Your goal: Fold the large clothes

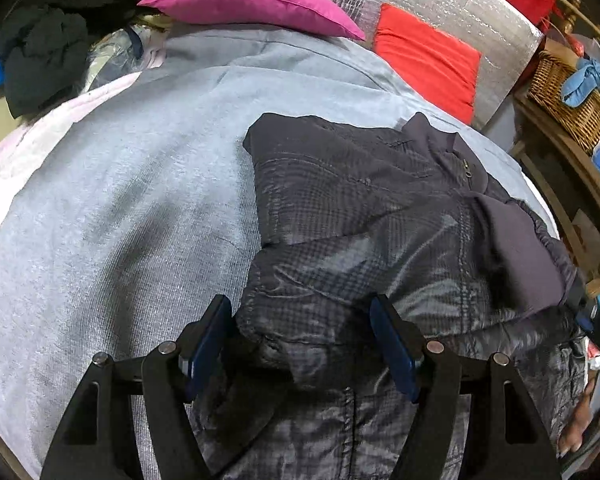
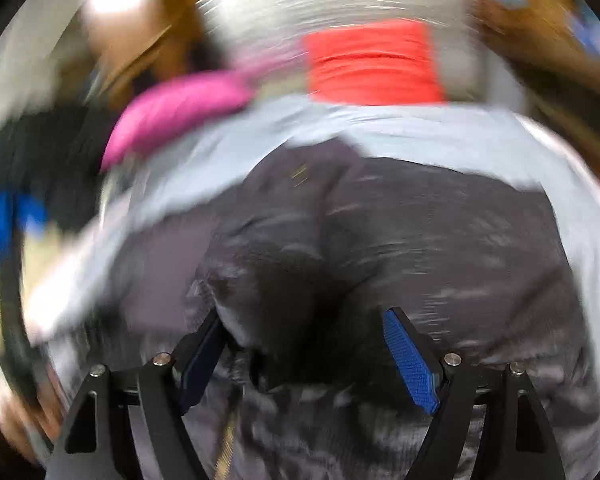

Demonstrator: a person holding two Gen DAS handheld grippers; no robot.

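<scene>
- Dark checked jacket [image 1: 360, 216] is seen spread over centre and lower right of the left wrist view, on a light grey sheet [image 1: 120, 200] that fills the left half of the frame.
- Jacket collar w/ zip pull is seen at upper right of the garment; a plain dark flap is folded over its right edge.
- Left gripper [image 1: 302, 344] is held w/ jaws spread wide at bottom centre; a bunched jacket fold lies between the blue pads [image 1: 210, 344], not pinched.
- Right gripper [image 2: 306, 356] is likewise released, jaws apart over dark jacket [image 2: 420, 240] fabric; the view is heavily motion-blurred.
- Pink pillow [image 1: 252, 0] is seen at top centre, red cushion [image 1: 428, 60] at upper right against silver foil backing.
- Wicker basket [image 1: 568, 96] is at far right, dark clothes pile [image 1: 44, 56] at upper left.
</scene>
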